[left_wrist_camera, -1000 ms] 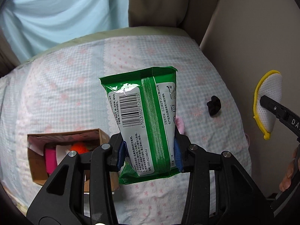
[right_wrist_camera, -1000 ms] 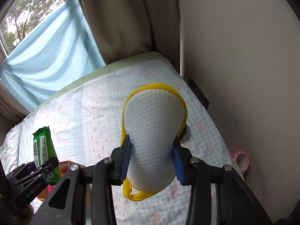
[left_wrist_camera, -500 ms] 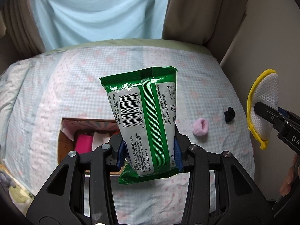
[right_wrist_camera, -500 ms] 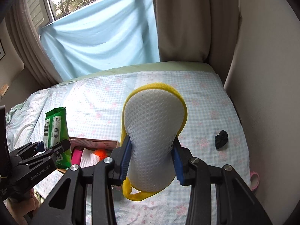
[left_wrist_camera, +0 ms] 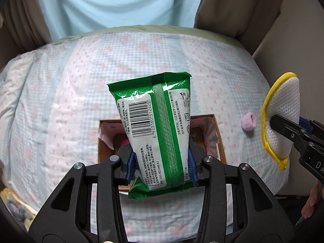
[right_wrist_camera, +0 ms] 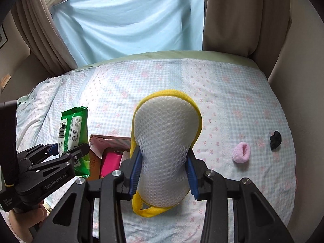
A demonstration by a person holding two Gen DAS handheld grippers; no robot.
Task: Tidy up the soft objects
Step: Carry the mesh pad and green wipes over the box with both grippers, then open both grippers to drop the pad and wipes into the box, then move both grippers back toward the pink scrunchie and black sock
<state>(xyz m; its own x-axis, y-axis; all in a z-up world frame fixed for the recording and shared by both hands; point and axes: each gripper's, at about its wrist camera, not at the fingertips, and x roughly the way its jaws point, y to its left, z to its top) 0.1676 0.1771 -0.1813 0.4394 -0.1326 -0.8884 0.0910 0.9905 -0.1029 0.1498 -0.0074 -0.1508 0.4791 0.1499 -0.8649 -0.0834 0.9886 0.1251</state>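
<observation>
My left gripper (left_wrist_camera: 161,167) is shut on a green wipes pack (left_wrist_camera: 154,125), held upright above a cardboard box (left_wrist_camera: 217,133) on the bed. The box holds a pink item (right_wrist_camera: 110,162) and other soft things, mostly hidden. My right gripper (right_wrist_camera: 163,172) is shut on a white mesh sponge with a yellow rim (right_wrist_camera: 165,141), held above the bed right of the box. The left gripper with the pack shows in the right wrist view (right_wrist_camera: 68,151); the sponge shows in the left wrist view (left_wrist_camera: 283,121). A pink sock (right_wrist_camera: 241,152) and a black scrunchie (right_wrist_camera: 275,139) lie on the bed to the right.
The bed has a pale blue and pink checked sheet (left_wrist_camera: 81,101). A light blue cloth (right_wrist_camera: 131,20) and brown curtains (right_wrist_camera: 243,16) hang behind it. A beige wall (left_wrist_camera: 299,50) runs along the bed's right side. The bed's near edge drops off below.
Both grippers have swung left over the bed with their loads. The box now sits directly behind the wipes pack, and the pink sock and black scrunchie have shifted right in view.
</observation>
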